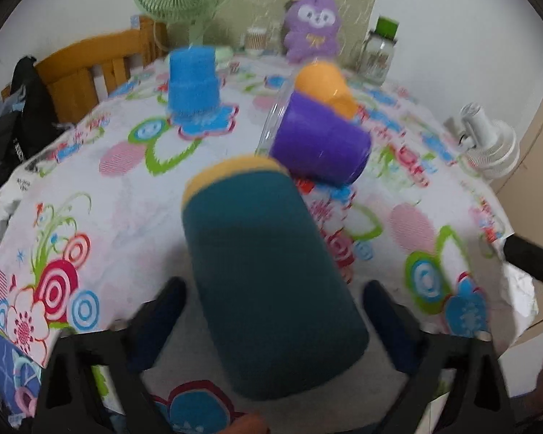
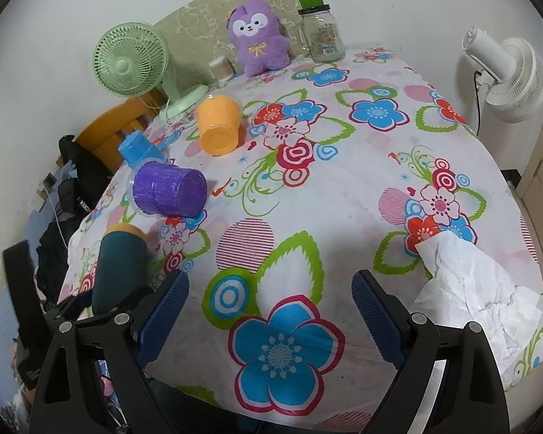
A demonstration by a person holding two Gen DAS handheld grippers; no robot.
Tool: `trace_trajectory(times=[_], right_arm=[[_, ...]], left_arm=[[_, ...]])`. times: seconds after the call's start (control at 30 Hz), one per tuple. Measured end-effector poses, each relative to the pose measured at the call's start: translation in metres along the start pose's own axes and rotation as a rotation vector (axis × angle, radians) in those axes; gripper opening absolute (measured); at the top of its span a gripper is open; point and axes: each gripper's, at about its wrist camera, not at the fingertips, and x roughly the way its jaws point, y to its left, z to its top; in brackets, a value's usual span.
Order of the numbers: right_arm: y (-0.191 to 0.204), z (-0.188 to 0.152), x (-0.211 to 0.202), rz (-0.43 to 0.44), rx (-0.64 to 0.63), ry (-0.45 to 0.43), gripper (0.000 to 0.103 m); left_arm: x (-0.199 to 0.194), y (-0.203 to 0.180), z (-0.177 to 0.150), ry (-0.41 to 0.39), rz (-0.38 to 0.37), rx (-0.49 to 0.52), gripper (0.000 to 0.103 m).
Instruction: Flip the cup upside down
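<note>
A dark teal cup (image 1: 271, 271) with a yellow rim lies tilted between the fingers of my left gripper (image 1: 271, 311), rim pointing away; the fingers stand wide on either side and do not press it. It also shows in the right wrist view (image 2: 119, 264). A purple cup (image 1: 318, 141) and an orange cup (image 1: 325, 86) lie on their sides beyond it. A blue cup (image 1: 193, 83) stands upside down at the back left. My right gripper (image 2: 271, 311) is open and empty above the flowered tablecloth (image 2: 307, 199).
A green fan (image 2: 130, 61), a purple plush toy (image 2: 259, 36) and a glass jar (image 2: 320, 32) stand at the table's far edge. A white fan (image 2: 506, 72) is off the right side. Crumpled white paper (image 2: 470, 289) lies near right. A wooden chair (image 1: 90, 68) stands left.
</note>
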Motion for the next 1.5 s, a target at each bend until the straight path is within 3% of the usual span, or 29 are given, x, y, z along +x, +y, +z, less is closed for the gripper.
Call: trace_trajectory(times=[0.4,0.87,1.17,1.23,1.27,1.3,1.5], right_arm=[[0.009,0.001,-0.002,0.025,-0.011,-0.011,0.093],[0.023,-0.003,-0.008,0.054,-0.043,-0.021,0.093],[0.025,-0.006,-0.01,0.055,-0.047,-0.021,0.093],[0.025,-0.006,-0.009,0.049,-0.047,-0.016,0.093],[0.024,-0.007,-0.009,0.047,-0.047,-0.014,0.093],[0.024,-0.007,-0.008,0.046,-0.048,-0.011,0.093],[0.025,-0.008,-0.006,0.047,-0.053,-0.003,0.093]], left_arm=[[-0.045,0.008,0.007,-0.103,0.018,0.02,0.068],[-0.094,0.023,0.025,-0.219,0.035,0.011,0.068],[-0.087,0.02,0.026,-0.16,0.029,0.017,0.068],[-0.083,0.018,0.024,-0.154,0.033,0.021,0.071],[-0.082,0.018,0.024,-0.149,0.036,0.021,0.082],[-0.081,0.018,0.024,-0.144,0.029,0.02,0.085],[-0.083,0.021,0.023,-0.152,0.034,0.007,0.09]])
